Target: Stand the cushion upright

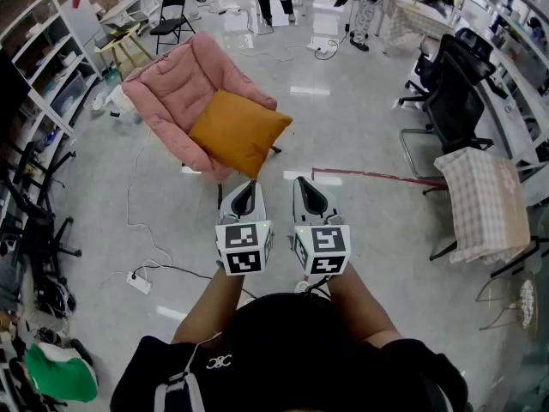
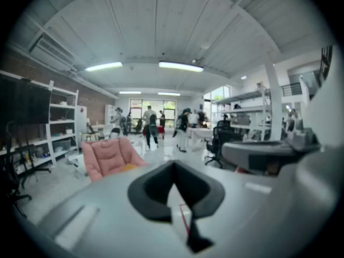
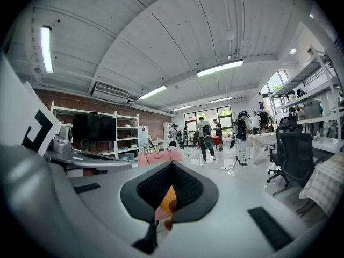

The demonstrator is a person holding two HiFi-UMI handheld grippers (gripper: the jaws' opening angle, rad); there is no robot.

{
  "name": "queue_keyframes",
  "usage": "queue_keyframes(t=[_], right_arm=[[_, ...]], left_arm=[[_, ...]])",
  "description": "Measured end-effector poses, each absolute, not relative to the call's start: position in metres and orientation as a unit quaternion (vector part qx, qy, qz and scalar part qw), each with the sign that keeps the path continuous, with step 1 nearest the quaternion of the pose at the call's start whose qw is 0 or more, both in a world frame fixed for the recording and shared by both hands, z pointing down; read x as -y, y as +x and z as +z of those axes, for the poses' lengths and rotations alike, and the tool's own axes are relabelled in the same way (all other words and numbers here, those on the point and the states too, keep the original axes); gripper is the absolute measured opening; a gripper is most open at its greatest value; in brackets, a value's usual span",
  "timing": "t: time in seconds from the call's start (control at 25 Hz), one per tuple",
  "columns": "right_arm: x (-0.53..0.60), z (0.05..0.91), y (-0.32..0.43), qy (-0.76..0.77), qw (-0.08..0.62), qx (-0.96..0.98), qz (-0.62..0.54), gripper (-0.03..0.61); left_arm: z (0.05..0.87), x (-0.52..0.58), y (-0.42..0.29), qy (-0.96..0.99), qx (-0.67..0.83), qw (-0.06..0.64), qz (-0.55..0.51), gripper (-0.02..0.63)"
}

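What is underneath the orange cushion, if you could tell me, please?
The orange cushion lies on the seat of a pink padded chair, whose back shows beyond it. The part of the seat beneath it is covered, so anything between them cannot be seen.

Glossy pale grey floor [image 1: 343,127] stretches across a busy workshop and bears everything in sight. At far left a pink quilted lounge chair [image 1: 167,84] stands on it. A mustard-orange square fabric cushion [image 1: 238,130] lies on the chair's seat, one corner overhanging the seat's right edge. A white plastic power strip [image 1: 138,281] rests on the floor at near left. A thin red tape line [image 1: 377,177] runs along the floor to the right of the lounge chair. Black wheeled office chairs [image 1: 450,101] stand at far right, and a seat draped in beige checked cloth [image 1: 480,204] stands nearer. A black folding chair [image 1: 171,11] stands far back at left.
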State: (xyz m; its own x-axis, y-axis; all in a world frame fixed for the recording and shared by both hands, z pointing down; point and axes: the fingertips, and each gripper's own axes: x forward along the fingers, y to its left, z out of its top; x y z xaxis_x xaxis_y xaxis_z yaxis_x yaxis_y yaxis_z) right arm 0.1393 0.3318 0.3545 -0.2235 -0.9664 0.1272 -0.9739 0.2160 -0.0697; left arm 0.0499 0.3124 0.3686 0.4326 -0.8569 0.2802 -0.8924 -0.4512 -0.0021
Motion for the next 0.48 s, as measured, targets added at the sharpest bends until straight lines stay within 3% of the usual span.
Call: queue_keyframes(t=[0.48], right_arm=[[-0.319, 0.349, 0.148, 0.588, 0.012, 0.807, 0.057, -0.011]], left_arm=[[0.366, -0.303, 0.065, 0.836, 0.532, 0.074, 0.116, -0.003]])
